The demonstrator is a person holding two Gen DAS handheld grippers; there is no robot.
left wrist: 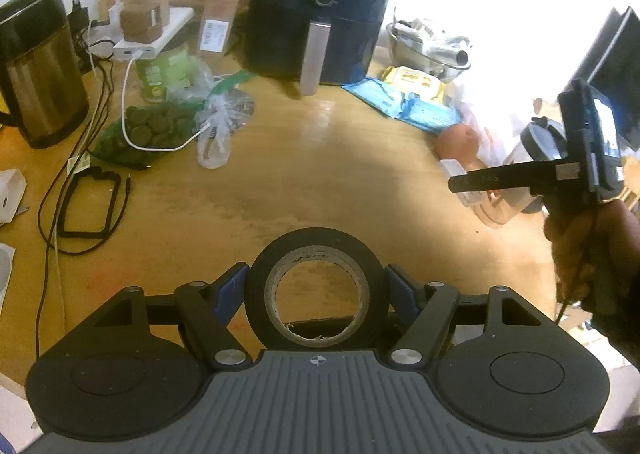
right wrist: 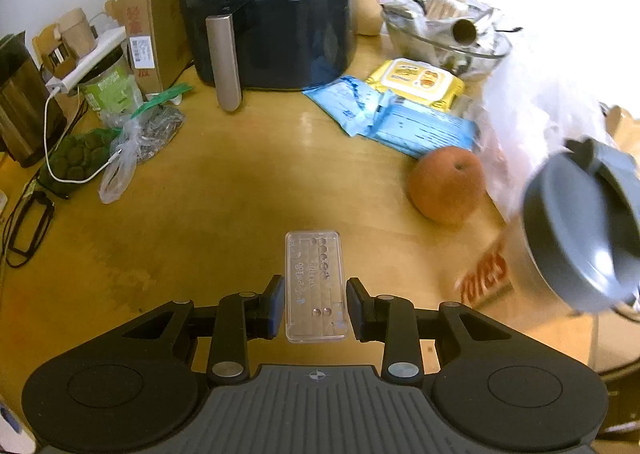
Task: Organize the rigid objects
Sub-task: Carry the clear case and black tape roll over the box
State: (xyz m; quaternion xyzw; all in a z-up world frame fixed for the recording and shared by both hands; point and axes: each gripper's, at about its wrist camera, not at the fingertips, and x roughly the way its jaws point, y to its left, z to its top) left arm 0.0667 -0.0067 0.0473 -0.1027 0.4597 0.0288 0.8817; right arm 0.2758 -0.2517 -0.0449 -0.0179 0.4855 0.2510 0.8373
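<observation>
Gripping tape roll [left wrist: 318, 290], clear case [right wrist: 315, 286]

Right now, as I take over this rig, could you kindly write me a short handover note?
Left gripper: jaws closed on the black roll of tape with a cardboard core, held above the wooden table.
Right gripper: jaws closed on the clear flat rectangular plastic case, also off the table.
Nearby: black air fryer at the back, orange round fruit and grey-lidded cup to the right.
Done: both items picked up.
Left: set each down in its place; I cannot tell where from these views.
</observation>
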